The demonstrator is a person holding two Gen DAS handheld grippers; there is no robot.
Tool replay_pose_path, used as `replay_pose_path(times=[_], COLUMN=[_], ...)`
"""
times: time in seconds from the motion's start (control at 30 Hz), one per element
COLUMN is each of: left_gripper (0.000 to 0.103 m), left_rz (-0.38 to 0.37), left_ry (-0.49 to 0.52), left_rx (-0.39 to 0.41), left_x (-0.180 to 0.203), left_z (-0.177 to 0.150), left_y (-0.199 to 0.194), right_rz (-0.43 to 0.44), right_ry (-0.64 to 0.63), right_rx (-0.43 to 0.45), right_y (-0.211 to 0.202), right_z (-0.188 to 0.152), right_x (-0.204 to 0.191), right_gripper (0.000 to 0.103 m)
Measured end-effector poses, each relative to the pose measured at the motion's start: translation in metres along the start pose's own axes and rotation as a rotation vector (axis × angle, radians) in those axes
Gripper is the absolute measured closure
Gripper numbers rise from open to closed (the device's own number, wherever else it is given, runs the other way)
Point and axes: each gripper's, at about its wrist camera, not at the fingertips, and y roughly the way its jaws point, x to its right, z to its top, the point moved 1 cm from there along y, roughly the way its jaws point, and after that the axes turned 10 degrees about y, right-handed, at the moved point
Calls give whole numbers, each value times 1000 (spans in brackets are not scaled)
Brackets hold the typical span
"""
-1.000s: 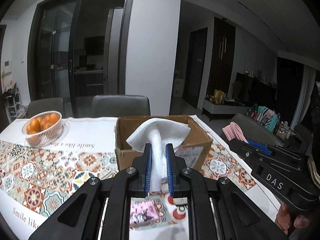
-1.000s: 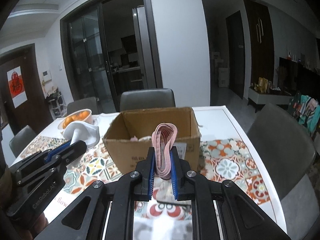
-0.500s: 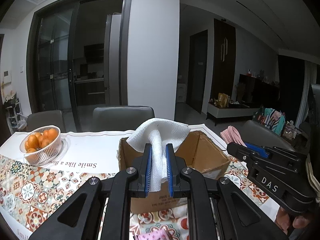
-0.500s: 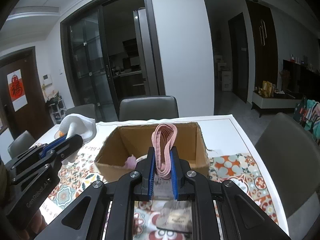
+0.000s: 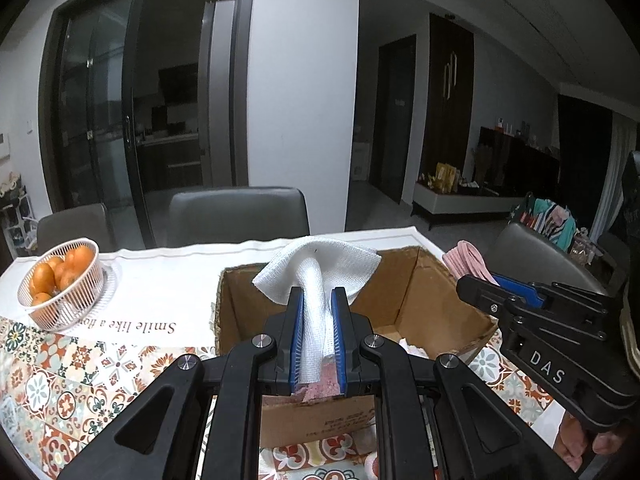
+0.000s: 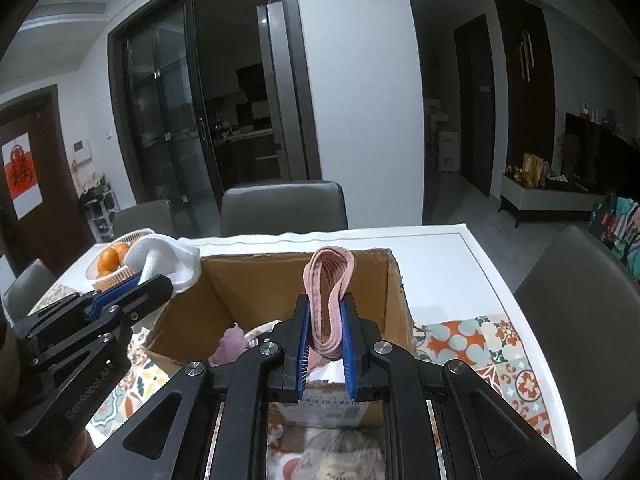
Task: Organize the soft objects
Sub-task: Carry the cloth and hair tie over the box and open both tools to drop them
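White cloth point(image 5: 316, 280) pinched in the left gripper point(image 5: 317, 334), pink band point(image 6: 329, 300) in the right gripper point(image 6: 326, 344), both above the box point(image 6: 280, 280); some items already inside, these two not yet dropped.

The right gripper point(image 6: 325, 320) clamps a folded pink cloth point(image 6: 329, 296) above the open cardboard box point(image 6: 394, 300). At left, the left gripper point(image 6: 138, 282) holds a white cloth point(image 6: 170, 258) beside the box rim. A purple item point(image 6: 230, 344) lies inside the box. A basket of oranges point(image 6: 110, 262) stands behind.
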Motion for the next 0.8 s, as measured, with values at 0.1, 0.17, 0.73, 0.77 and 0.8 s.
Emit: replay_pose_path(times=[0.1,0.17,0.73,0.77,0.8], left_gripper=[88,87,51,51,51], left_rz=[-1,-7,7,9,13], left_ry=[6,5,23,21,21], left_rx=[-30,-44,-103,-102,-99], left_x=[0,0,3,3,3], left_z=[-2,-3,-10,-10,-11], left_y=[12,18,30,27,24], right_rz=[-3,-4,-55,-56,-58], right_ry=[0,3,-8,-7,-8], right_rx=[-29,-48,-50,-47,-44], right_y=[12,20,29,26,24], right_z=[0,0,4,4,3], right_x=[3,2,12,12,11], right_gripper=[87,87,59,59,59])
